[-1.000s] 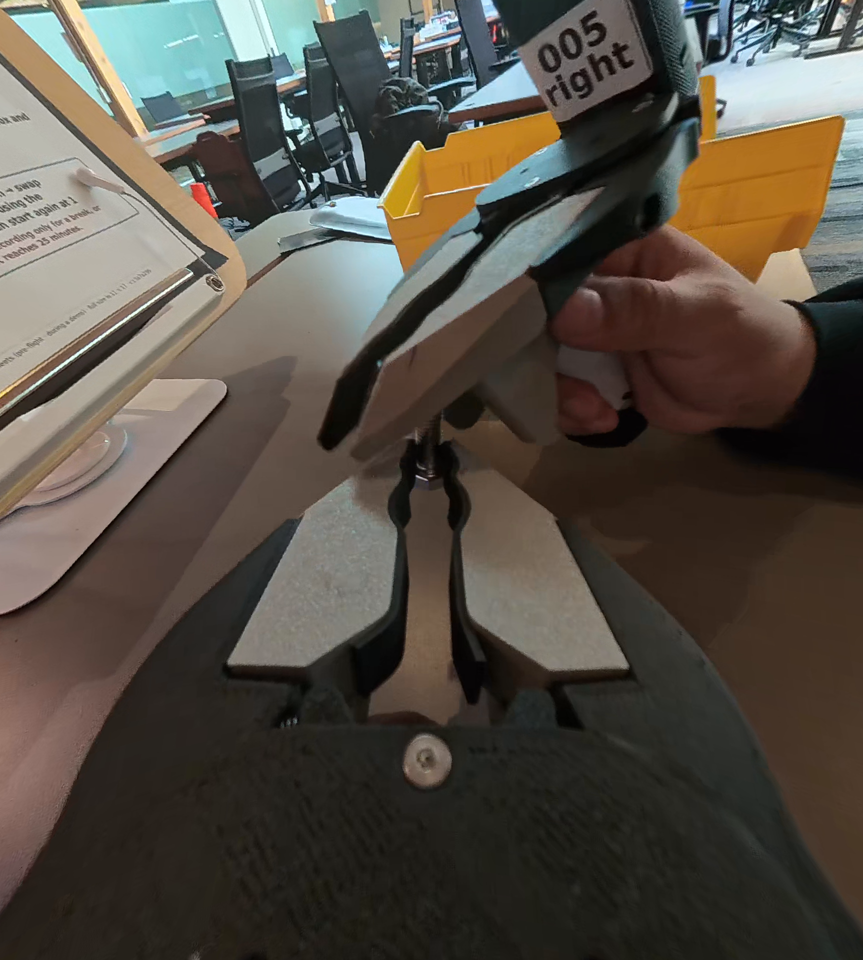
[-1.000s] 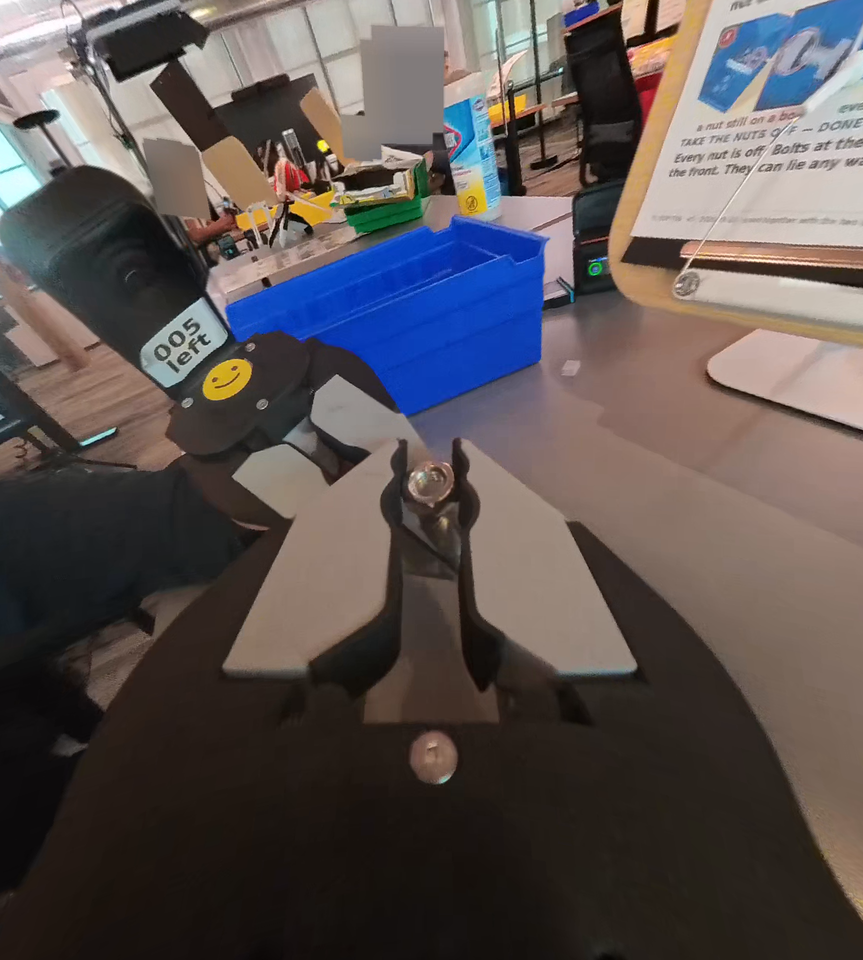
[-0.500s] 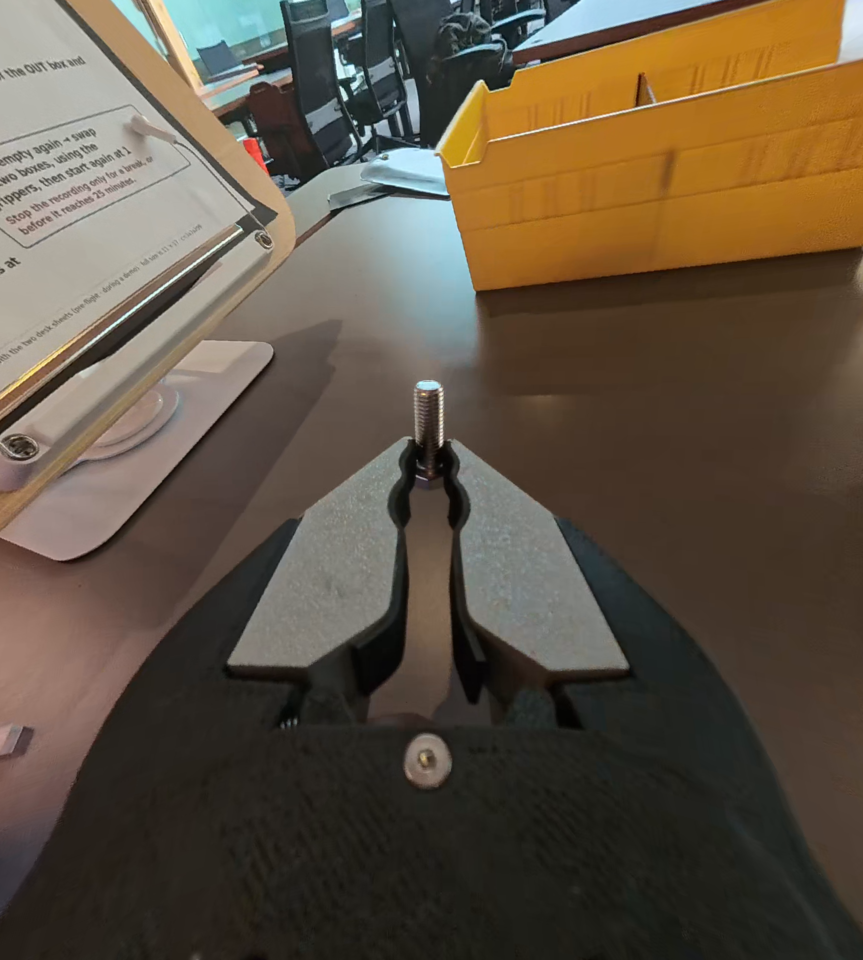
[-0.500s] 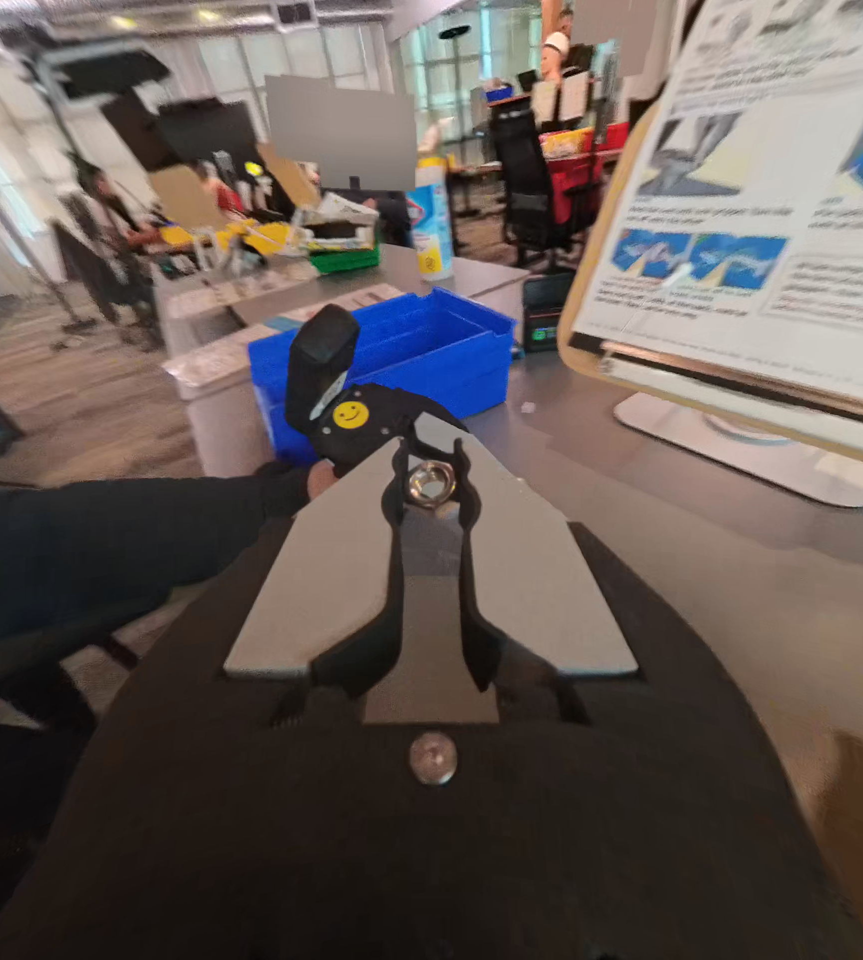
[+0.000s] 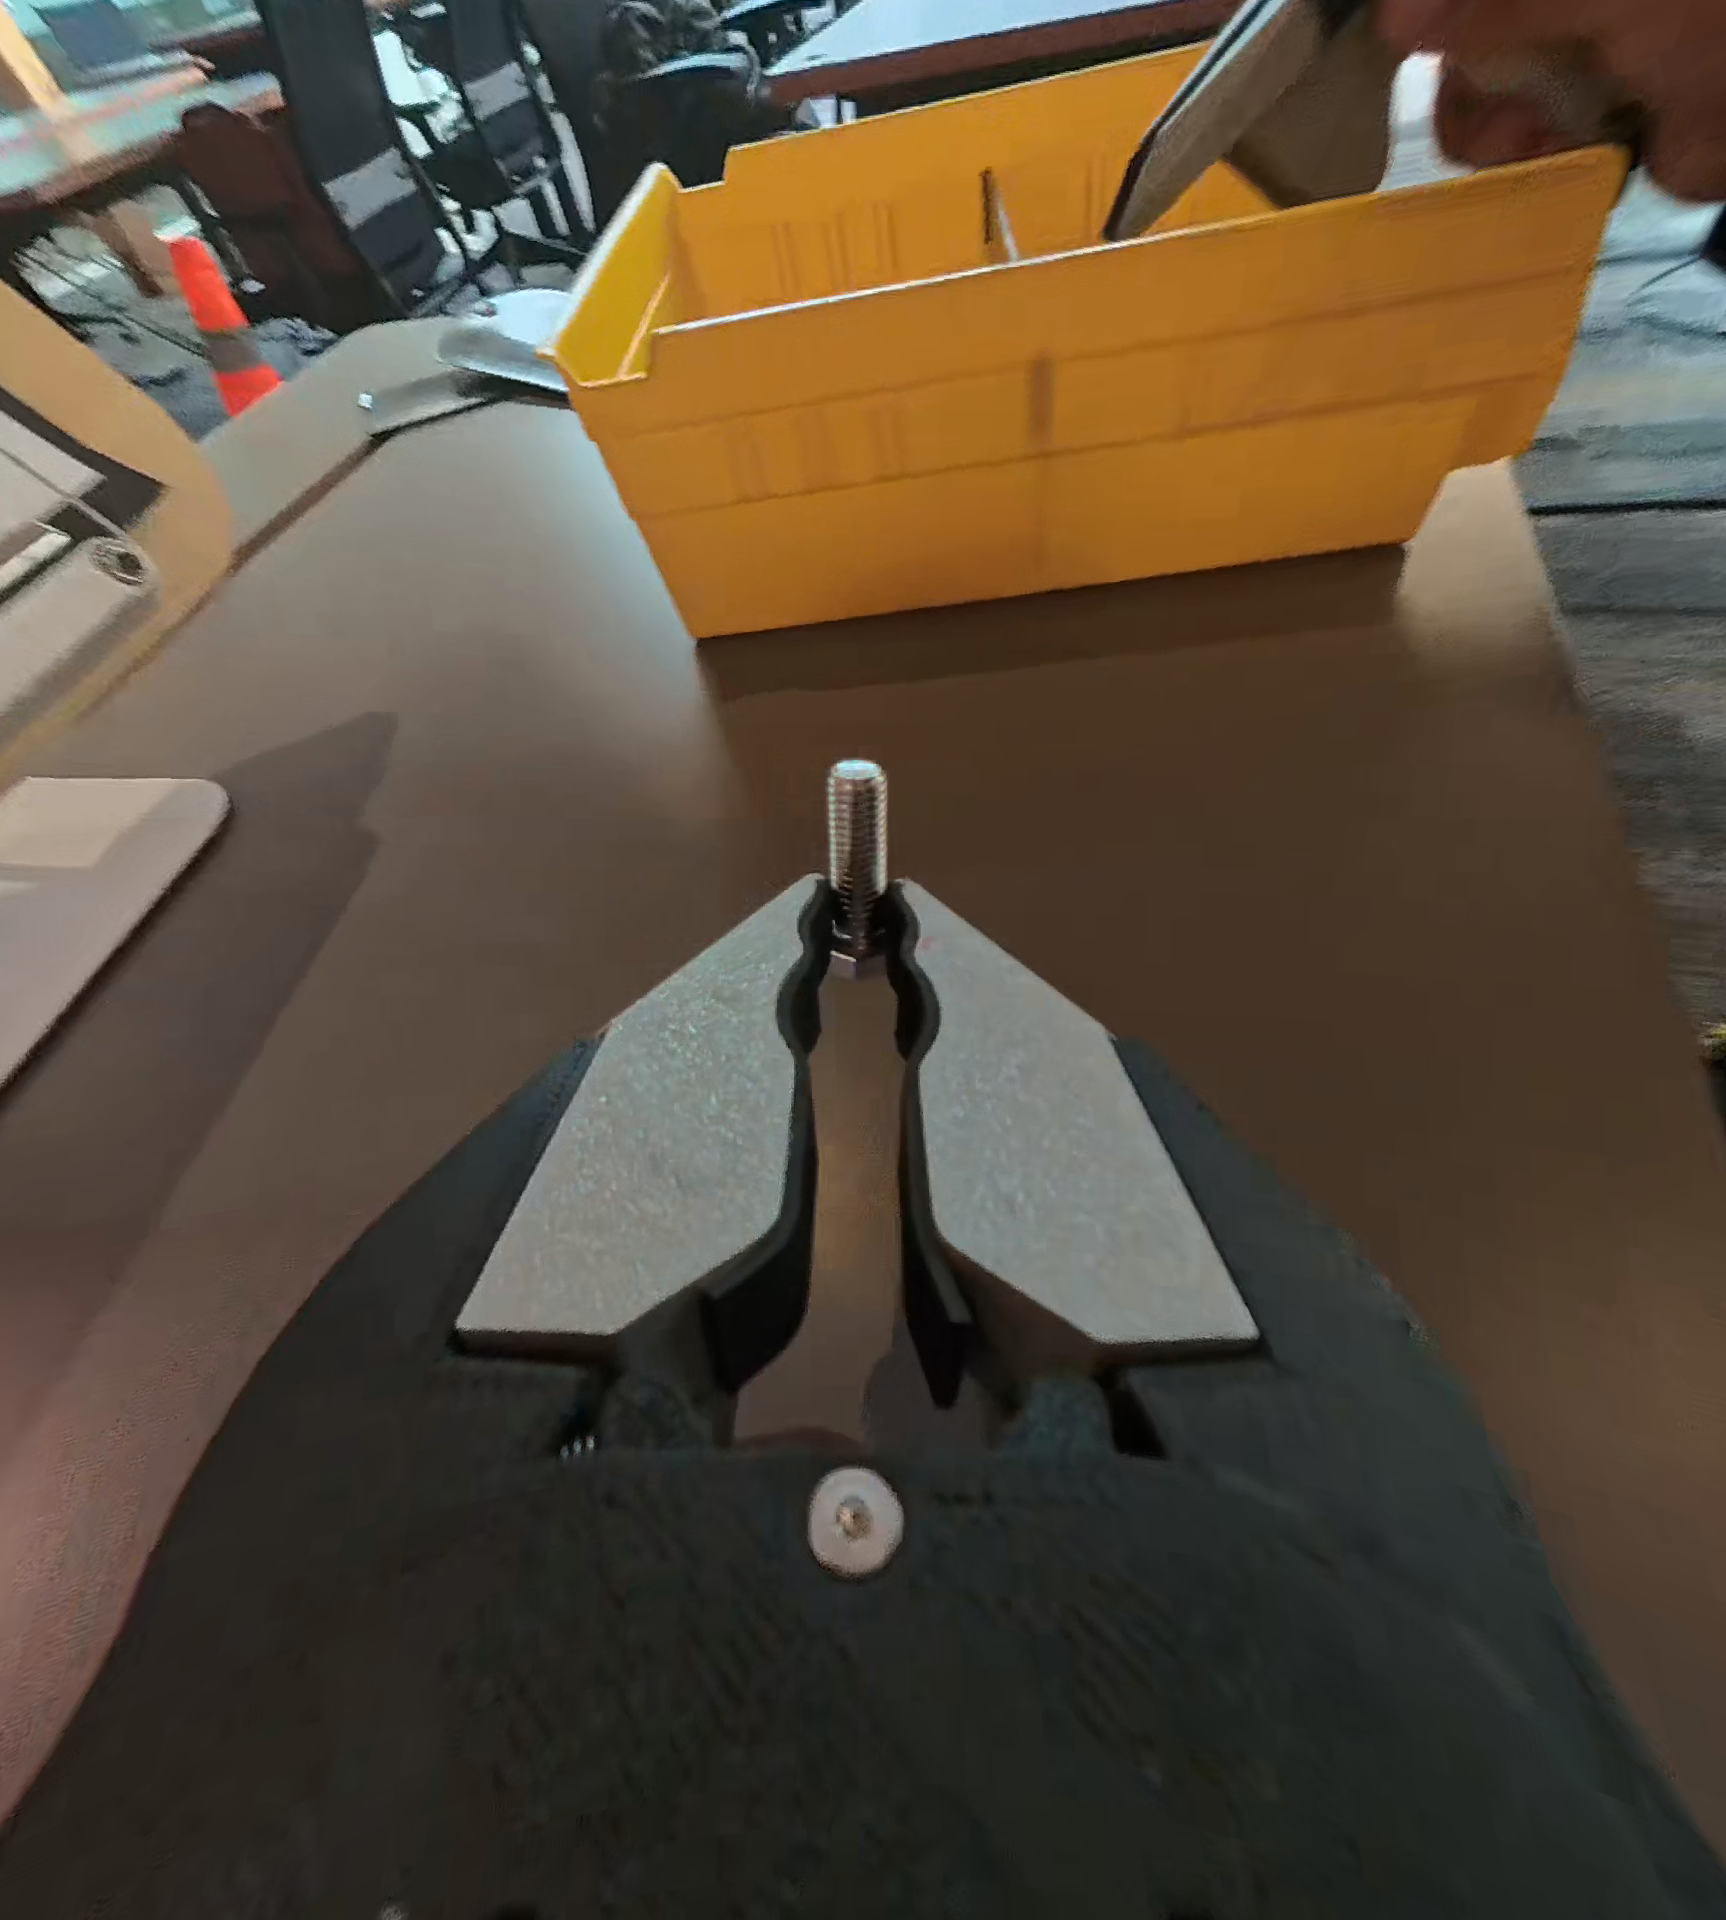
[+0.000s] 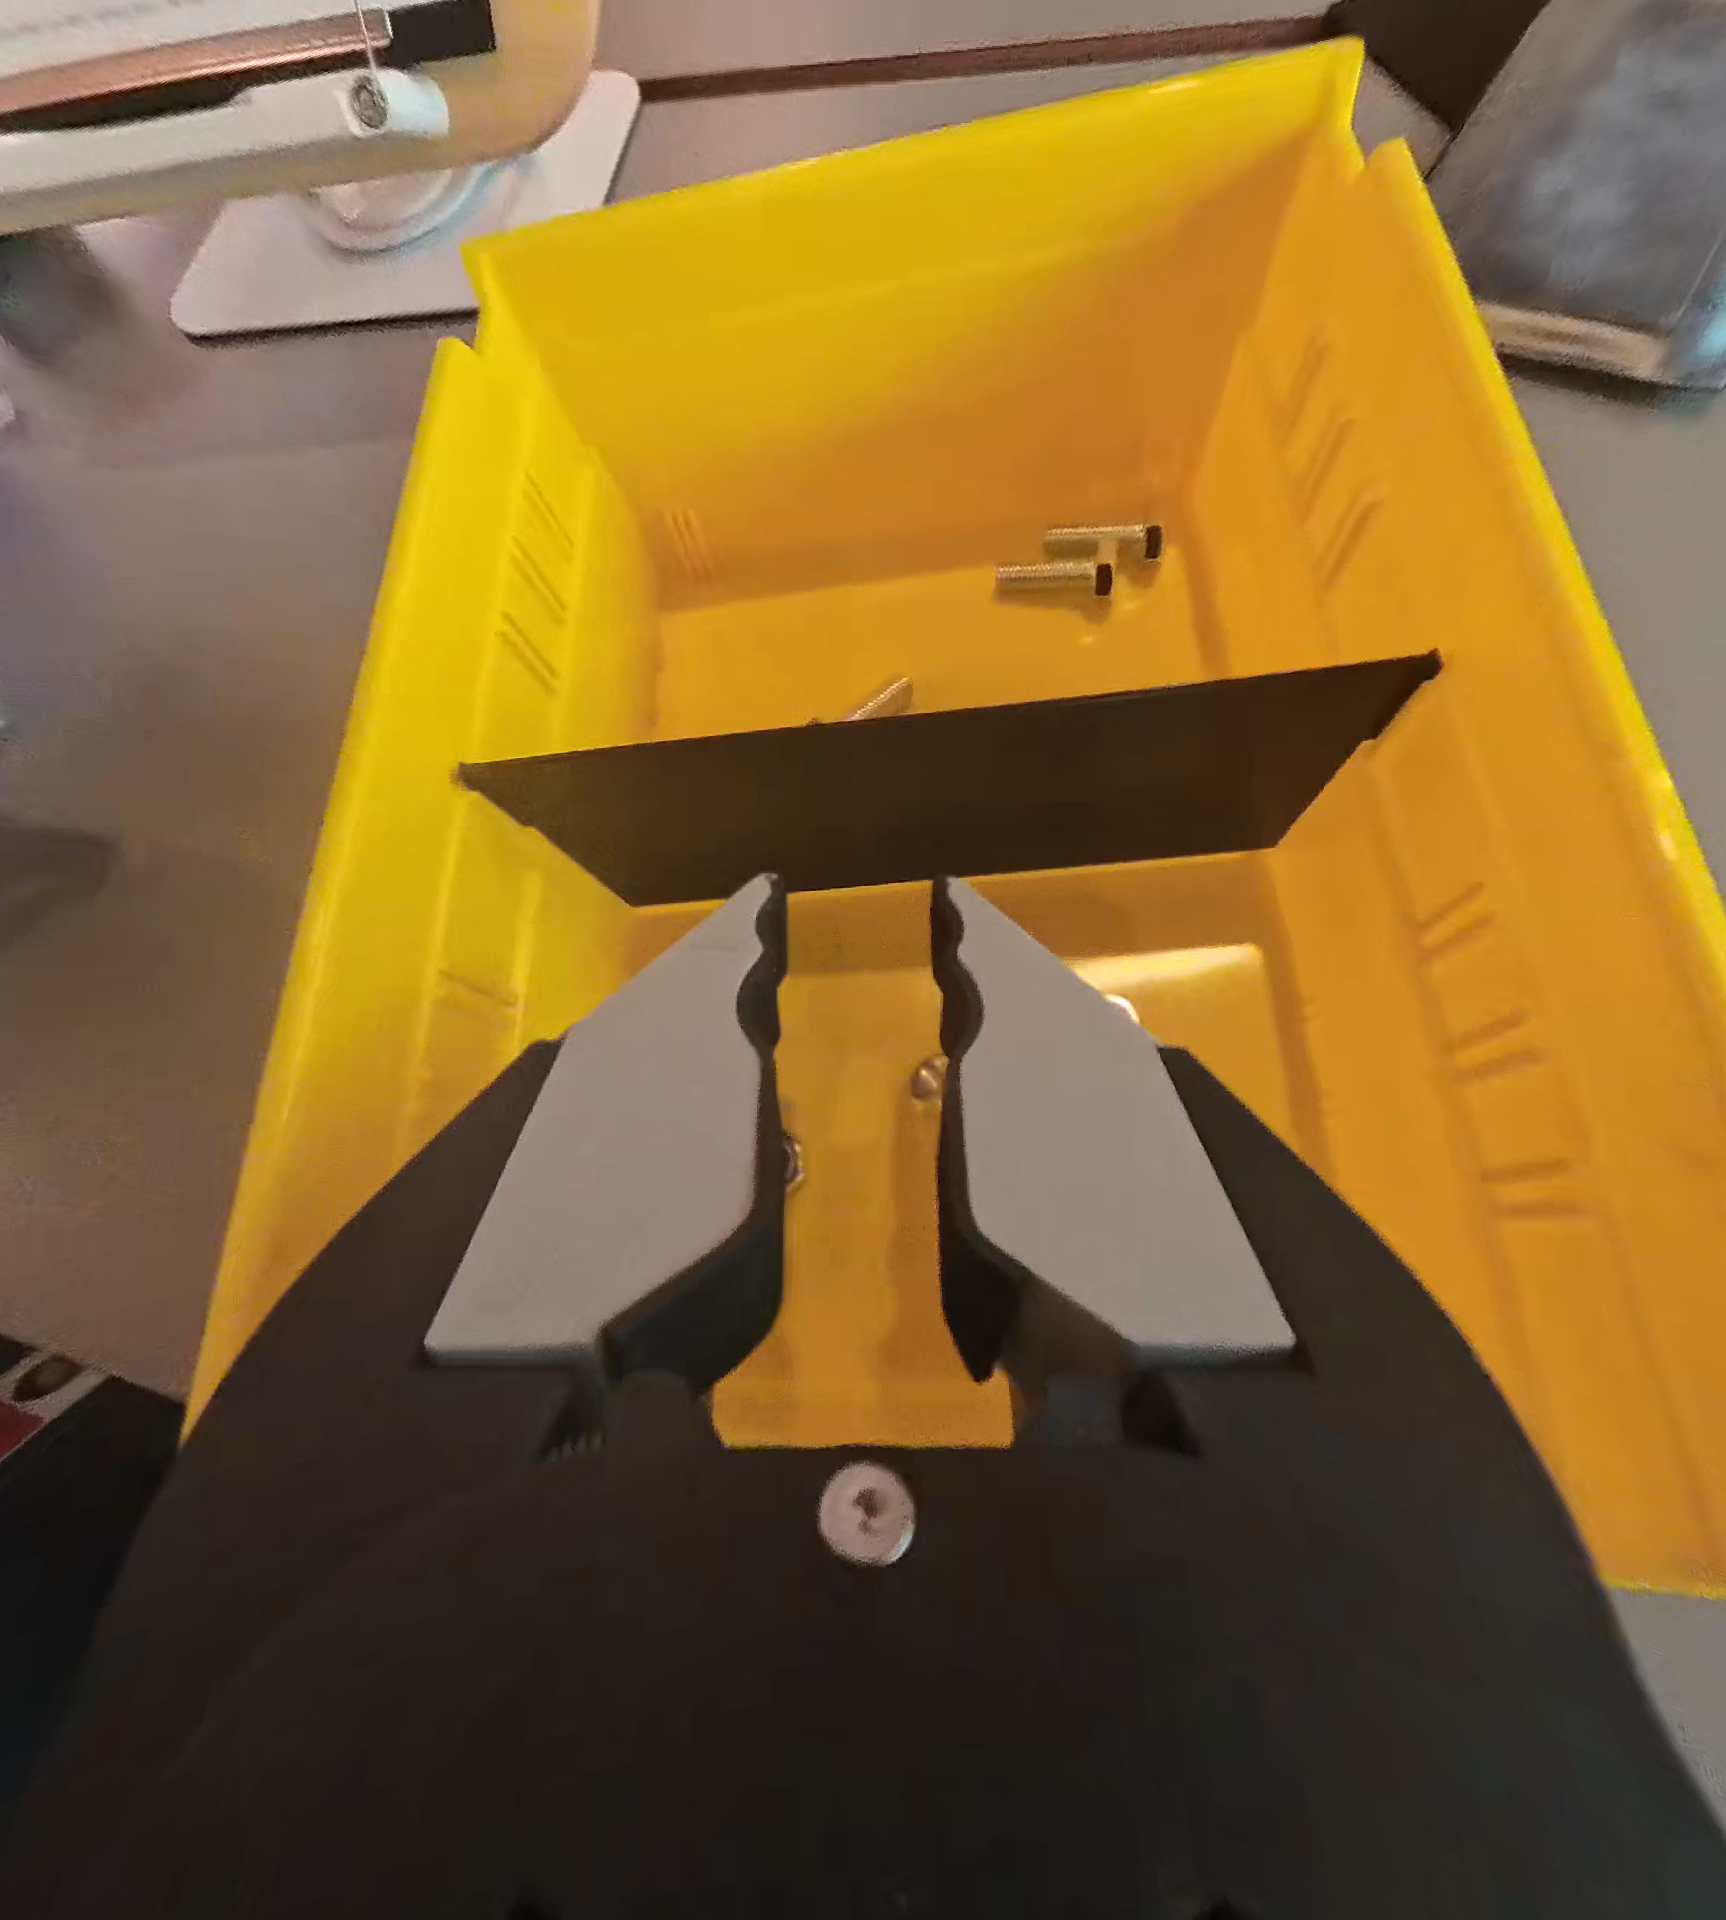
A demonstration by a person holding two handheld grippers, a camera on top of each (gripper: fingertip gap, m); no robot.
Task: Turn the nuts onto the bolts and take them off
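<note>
In the left wrist view, the left gripper (image 5: 857, 925) is seen nearly closed on a bolt (image 5: 856, 831). The bolt is held upright at the very tips, by its lower end, and its threaded shaft stands free above the fingers (image 5: 672, 1122). No nut is seen on the visible thread. A brown bench (image 5: 1202, 831) lies under the gripper. Farther off on the bench a yellow bin (image 5: 1046, 416) is placed, with a divider inside it. Above the far right part of the bin, the right gripper (image 5: 1243, 114) is seen from the side, held by a hand (image 5: 1607, 83); both are blurred. At the left edge, a document stand (image 5: 28, 499) with a white base is partly shown. An orange cone (image 5: 220, 327) and office chairs are seen in the background.

In the right wrist view, the right gripper (image 6: 857, 904) is pointed down into the yellow bin (image 6: 443, 831). Its jaws are parted by a moderate gap and nothing is held between them. A black divider (image 6: 942, 800) splits the bin in two compartments. In the far compartment two bolts (image 6: 1077, 561) lie side by side near the right wall, and the tip of a third one (image 6: 880, 698) shows just over the divider. In the near compartment, below the fingers, small metal pieces (image 6: 930, 1075) are partly hidden; they appear to be nuts, but it cannot be told for certain. The document stand (image 6: 402, 197) is seen beyond the bin, on the grey bench (image 6: 163, 582).
</note>
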